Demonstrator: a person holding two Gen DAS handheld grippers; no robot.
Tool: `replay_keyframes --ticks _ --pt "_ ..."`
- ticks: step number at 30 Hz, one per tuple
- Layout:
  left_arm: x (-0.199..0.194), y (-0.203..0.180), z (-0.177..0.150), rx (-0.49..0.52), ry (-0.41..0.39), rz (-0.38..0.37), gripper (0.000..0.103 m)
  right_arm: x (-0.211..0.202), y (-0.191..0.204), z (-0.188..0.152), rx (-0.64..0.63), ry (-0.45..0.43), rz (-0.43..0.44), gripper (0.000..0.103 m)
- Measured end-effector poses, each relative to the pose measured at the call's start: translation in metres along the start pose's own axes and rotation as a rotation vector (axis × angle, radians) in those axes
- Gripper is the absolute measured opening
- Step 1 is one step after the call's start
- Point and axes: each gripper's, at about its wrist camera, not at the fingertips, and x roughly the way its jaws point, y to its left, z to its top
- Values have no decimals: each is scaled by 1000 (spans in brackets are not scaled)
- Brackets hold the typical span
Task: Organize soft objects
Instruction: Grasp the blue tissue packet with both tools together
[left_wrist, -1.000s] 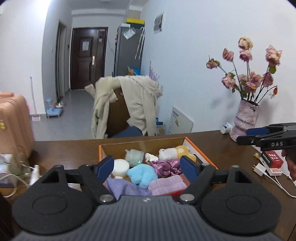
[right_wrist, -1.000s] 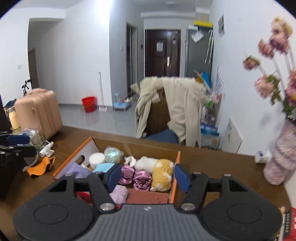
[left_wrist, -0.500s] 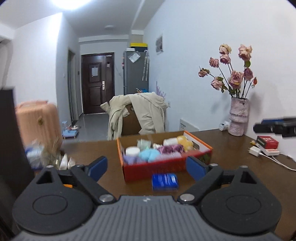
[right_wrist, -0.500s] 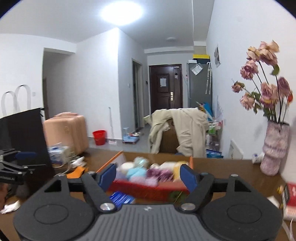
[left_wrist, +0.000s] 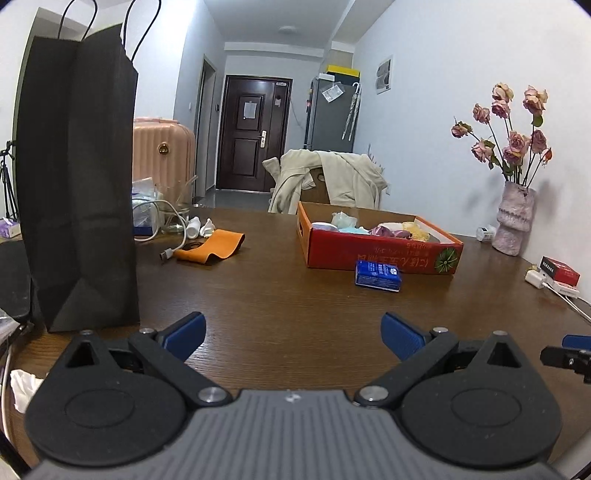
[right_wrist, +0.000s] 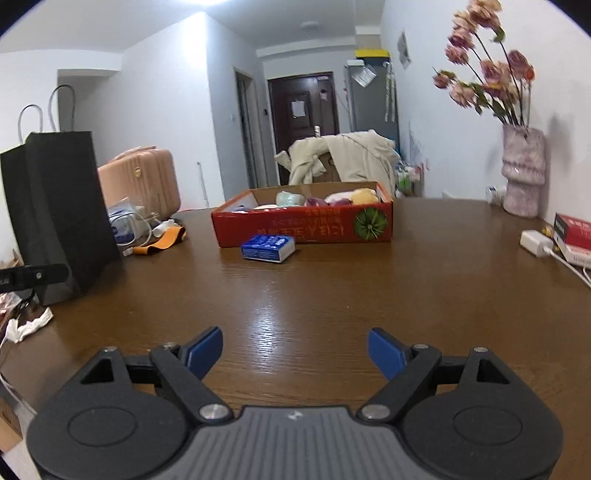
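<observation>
We've backed both tongs off the box: it was right under the tips a second ago, now sits well ahead across bare table. Left tongs and right tongs just spread wide, released, nothing between them. Soft toys all boxed, looks done

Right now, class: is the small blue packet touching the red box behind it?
Cannot tell. In both wrist views the blue packet overlaps the front wall of the red box, with neither contact nor gap plainly visible.
</observation>
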Motion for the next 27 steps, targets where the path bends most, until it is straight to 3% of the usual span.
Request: replay_keyframes --ticks 8,11,13,16,18,22,25,27 --pt "42 -5 2 -3 81 -21 103 28 -9 12 57 -12 0 85" --pt "71 -19 15 21 90 -83 103 52 -10 22 78 14 23 83" --pt "99 -29 27 31 107 -140 102 72 -11 33 92 32 45 73" --pt "149 -44 49 31 130 -237 93 115 -14 58 138 52 98 65" --pt "193 -51 62 5 183 -283 76 148 -14 74 163 65 127 58" --pt "285 -59 69 -18 328 -290 54 228 -17 100 244 129 178 42" --pt "319 -57 65 -58 357 -318 47 273 -13 105 258 154 166 32" --pt "324 -53 60 -107 347 -361 32 292 -12 104 283 166 187 25"
